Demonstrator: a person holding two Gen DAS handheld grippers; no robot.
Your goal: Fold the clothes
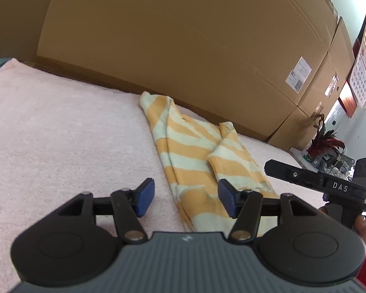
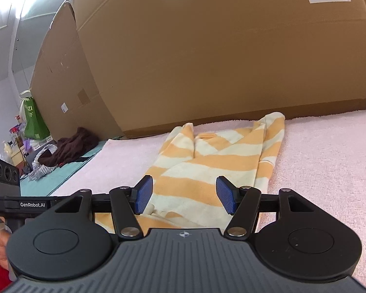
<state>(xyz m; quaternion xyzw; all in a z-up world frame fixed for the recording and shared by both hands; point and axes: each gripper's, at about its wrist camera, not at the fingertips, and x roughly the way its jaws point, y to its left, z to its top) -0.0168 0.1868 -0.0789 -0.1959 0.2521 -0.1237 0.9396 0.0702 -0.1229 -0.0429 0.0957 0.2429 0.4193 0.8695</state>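
Observation:
An orange-and-cream striped garment [image 1: 197,161] lies folded into a long strip on the pink towel [image 1: 61,134]. My left gripper [image 1: 186,197] is open just above the garment's near end, its blue pads [image 1: 145,196] apart and holding nothing. The same garment [image 2: 207,166] fills the middle of the right wrist view, both sleeves folded inward. My right gripper [image 2: 184,195] hovers open over its near hem, pads [image 2: 225,196] clear of the cloth. The right gripper's body [image 1: 329,183] shows at the right edge of the left wrist view.
Large cardboard boxes [image 2: 219,61] wall off the far side of the pink towel [image 2: 329,171]. A dark brown garment [image 2: 75,144] and a striped black-and-white one [image 2: 40,163] lie on a teal mat at left. A green bag [image 2: 33,119] stands beyond them.

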